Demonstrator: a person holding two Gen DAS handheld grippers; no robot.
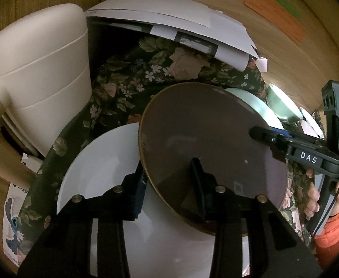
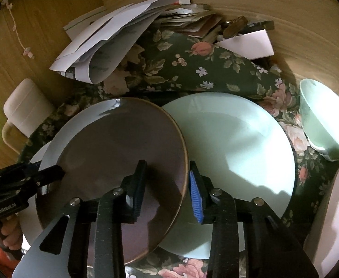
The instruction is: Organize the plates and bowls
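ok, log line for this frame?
left gripper: shut on brown plate | right gripper: shut on brown plate | white plate beneath

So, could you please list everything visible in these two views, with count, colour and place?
brown plate: one, brown, gripped at both edges, over the white plate.
white plate: one, white, under the brown plate.
green plate: one, pale green, beside the brown plate.
green bowl: one, pale green, right of the green plate.
floral cloth: one, dark green, beneath the dishes.
papers: several, white, behind the cloth.
cream container: one, cream, far left.
left hand-held gripper: black, on the plate's rim.
right hand-held gripper: black, blue pad, on the opposite rim.
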